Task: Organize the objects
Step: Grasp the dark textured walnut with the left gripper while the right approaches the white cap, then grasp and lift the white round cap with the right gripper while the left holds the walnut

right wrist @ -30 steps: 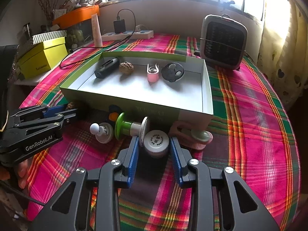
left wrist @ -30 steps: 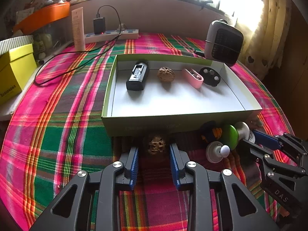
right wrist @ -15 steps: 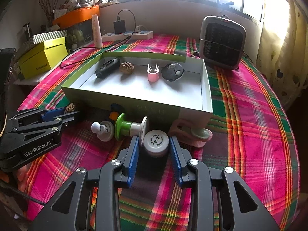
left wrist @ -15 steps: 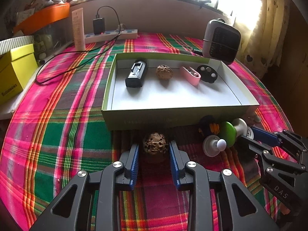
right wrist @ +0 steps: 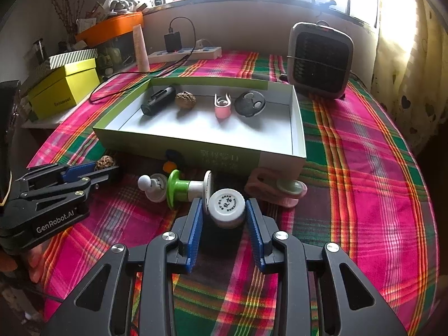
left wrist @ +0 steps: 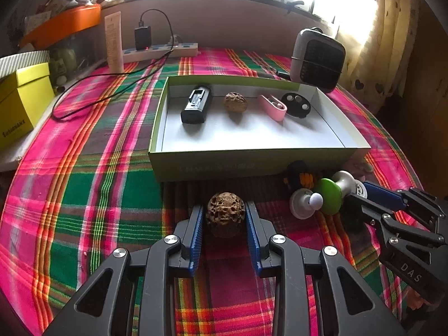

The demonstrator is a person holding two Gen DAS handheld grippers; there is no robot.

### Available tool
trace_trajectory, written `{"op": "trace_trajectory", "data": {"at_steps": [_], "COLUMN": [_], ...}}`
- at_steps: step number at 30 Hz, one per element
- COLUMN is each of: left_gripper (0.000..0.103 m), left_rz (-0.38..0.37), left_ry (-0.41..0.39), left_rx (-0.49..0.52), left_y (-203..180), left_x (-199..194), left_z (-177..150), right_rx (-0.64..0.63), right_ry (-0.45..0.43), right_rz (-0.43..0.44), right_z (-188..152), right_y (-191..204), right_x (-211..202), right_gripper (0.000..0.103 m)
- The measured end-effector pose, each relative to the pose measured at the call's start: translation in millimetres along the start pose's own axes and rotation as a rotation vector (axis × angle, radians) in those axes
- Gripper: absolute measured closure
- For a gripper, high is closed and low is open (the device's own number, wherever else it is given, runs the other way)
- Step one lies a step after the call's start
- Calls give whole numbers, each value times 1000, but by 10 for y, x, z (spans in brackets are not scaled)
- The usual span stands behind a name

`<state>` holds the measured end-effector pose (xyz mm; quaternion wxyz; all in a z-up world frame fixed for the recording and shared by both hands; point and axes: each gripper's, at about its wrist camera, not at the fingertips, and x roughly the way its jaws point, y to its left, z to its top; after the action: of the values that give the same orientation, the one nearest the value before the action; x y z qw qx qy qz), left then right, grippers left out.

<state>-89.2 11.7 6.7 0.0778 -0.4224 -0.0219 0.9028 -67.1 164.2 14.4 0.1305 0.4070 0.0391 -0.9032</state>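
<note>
While my left tongs [left wrist: 225, 218] are clamped on a carved walnut [left wrist: 225, 213], both blue pads [left wrist: 196, 233] pressing its sides, the nut sits just in front of the near wall of the green box lid tray [left wrist: 252, 165], above the plaid cloth of the bench [left wrist: 84, 184]; I cannot tell whether it rests on the cloth or is lifted. My right tongs [right wrist: 224, 218] straddle a small white round jar [right wrist: 227, 205] with a printed lid; the pads sit right against its sides, so I read them as gripping it, though the contact is tight to judge. Touching that jar on its left is a green and white spool-shaped piece [right wrist: 187, 189], and beside that a white knobbed piece [right wrist: 152, 186]. A pink holder with a pale disc [right wrist: 280, 190] lies just right of the jar, against the tray's front corner. A dark blue and orange thing [left wrist: 299, 175] lies against the tray wall. Inside the tray, along the far side, I see a black battery-like block [left wrist: 196, 106], another walnut [left wrist: 235, 103], a pink clip [left wrist: 273, 106] and a black round fob [left wrist: 296, 105] in a row. Beyond the tray stand a small heater [right wrist: 320, 58], a power strip with a charger [left wrist: 156, 50], a tall tube [left wrist: 114, 42] and a yellow box [right wrist: 65, 88].
</note>
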Motion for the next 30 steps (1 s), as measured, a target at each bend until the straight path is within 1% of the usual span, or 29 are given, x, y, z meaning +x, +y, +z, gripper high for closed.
{"op": "trace_trajectory", "data": {"at_steps": [16,19,20,24,30], "left_gripper": [77,77,77,76,77], "left_rz": [-9,-9,-9,-14,-21], "left_ry": [-16,-13,-10,1,3], "left_rx": [1,2,2,2,6], "left_y": [-23,-20,-19,-24,-42], "left_x": [-121,-125,-123,-109,-101], "left_z": [-50,-64,-72,-98,-105], "right_rx": [21,57,60,62,31], "right_ry": [-2,4,5,5,13], "right_rz": [7,31,25,30,36], "right_z": [-94,-124,-134,-170,-193], "right_y": [-21,-93,-105,-119,-103], "right_x": [-90,-89,-93,-125,-138], "right_gripper": [70,70,70,70,70]}}
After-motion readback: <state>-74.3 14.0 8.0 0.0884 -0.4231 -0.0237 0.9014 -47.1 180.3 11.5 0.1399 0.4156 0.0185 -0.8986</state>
